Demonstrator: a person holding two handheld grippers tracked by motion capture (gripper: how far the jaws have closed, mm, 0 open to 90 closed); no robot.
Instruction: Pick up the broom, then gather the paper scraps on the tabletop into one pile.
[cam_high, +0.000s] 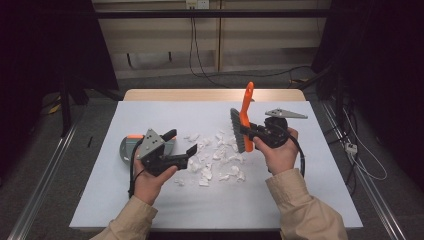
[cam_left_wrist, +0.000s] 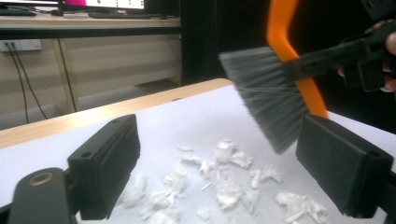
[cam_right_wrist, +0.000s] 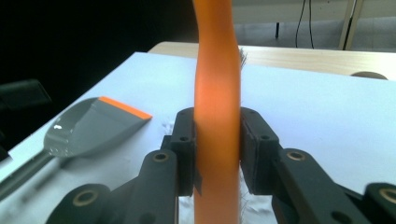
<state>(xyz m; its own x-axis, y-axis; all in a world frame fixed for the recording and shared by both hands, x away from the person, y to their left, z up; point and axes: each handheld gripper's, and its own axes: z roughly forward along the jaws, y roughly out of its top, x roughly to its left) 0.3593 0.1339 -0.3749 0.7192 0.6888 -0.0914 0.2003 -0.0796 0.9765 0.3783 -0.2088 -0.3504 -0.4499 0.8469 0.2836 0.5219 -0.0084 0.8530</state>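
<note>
High view: the hand brush (cam_high: 243, 122) was held above the white table (cam_high: 320, 200), bristles over the paper scraps (cam_high: 215, 157).
Right gripper (cam_high: 254, 131): pinching the orange handle, brush upright.
Left gripper (cam_high: 181, 147): jaws spread, nothing between them.
Dustpan (cam_high: 127, 150): flat on the table, just behind the left gripper.
Handling: the brush looked light, with a stiff handle and soft bristles; the best place to hold it seemed the handle near the head.
Scraps: very light, probably easy to scatter.

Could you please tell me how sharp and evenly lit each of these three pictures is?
High view: table lit, surroundings dark, paper scraps slightly soft. Left gripper view: brush bristles and near jaws blurred. Right gripper view: orange brush handle glows, soft; left background black.
</note>
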